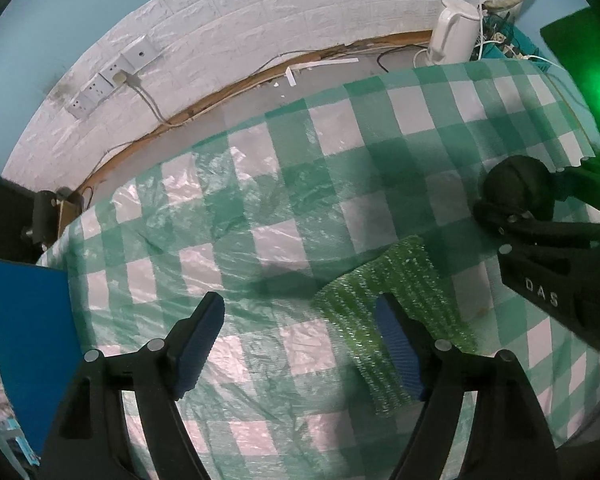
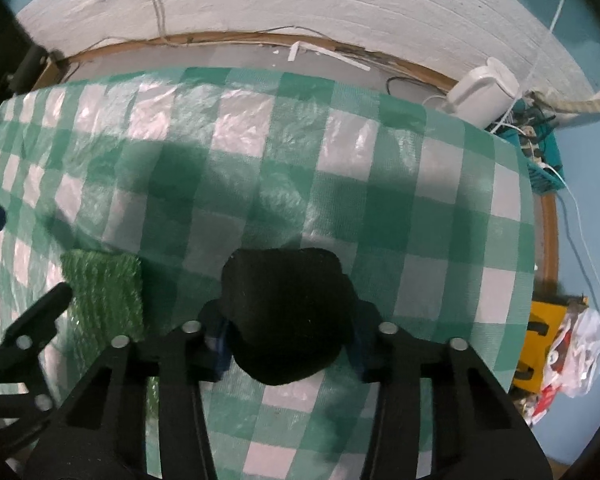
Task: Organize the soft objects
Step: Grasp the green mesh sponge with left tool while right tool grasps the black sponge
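Left wrist view: left gripper [image 1: 300, 344] is hanging w/ jaws apart, nothing clamped; green scrubber [image 1: 392, 320] is lying on checked cloth [image 1: 260, 200] under its right finger.

Right wrist view: right gripper [image 2: 288, 344] is clamping black soft object [image 2: 288, 316] over the cloth, scrubber lying to the left.

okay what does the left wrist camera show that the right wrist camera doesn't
Only the left wrist view shows the blue board at the table's left edge, and the left gripper open, one finger over the green scrubbing pad. Only the right wrist view shows the yellow bag on the floor. Both show the checkered tablecloth, the white kettle, and the right gripper shut on the black soft object.
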